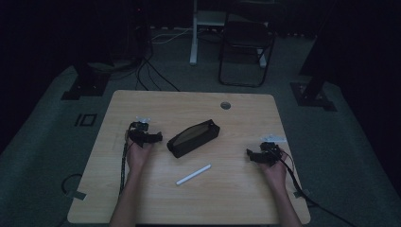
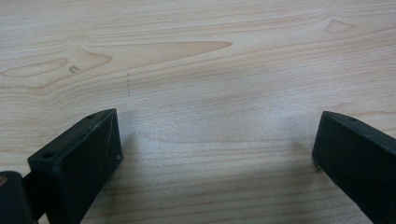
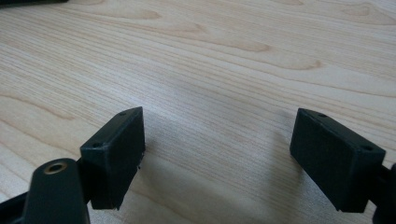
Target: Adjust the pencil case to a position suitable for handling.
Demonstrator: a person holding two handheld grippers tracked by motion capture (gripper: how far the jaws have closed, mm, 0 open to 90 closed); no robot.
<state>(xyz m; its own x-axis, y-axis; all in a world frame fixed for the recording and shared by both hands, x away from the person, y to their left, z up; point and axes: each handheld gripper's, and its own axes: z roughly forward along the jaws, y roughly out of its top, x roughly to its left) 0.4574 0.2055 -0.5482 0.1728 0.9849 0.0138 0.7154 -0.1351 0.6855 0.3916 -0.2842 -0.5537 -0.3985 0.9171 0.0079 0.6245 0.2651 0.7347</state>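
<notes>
A black pencil case [image 1: 193, 137] lies open at a slant in the middle of the wooden table [image 1: 236, 189]. A white pen [image 1: 193, 174] lies in front of it, nearer the person. My left gripper [image 1: 150, 137] rests on the table just left of the case, jaws open, nothing between them. In the left gripper view its gripper [image 2: 217, 149] stands over bare wood. My right gripper [image 1: 252, 154] sits at the right side of the table, pointing left, also open and empty. The right gripper view shows its gripper [image 3: 217, 154] wide apart above bare wood.
A round cable hole [image 1: 225, 105] is near the table's far edge. Small pale scraps lie by each hand [image 1: 274, 138]. Cables trail off both grippers to the table edges. A dark chair [image 1: 246, 42] and stand legs are on the floor beyond the table.
</notes>
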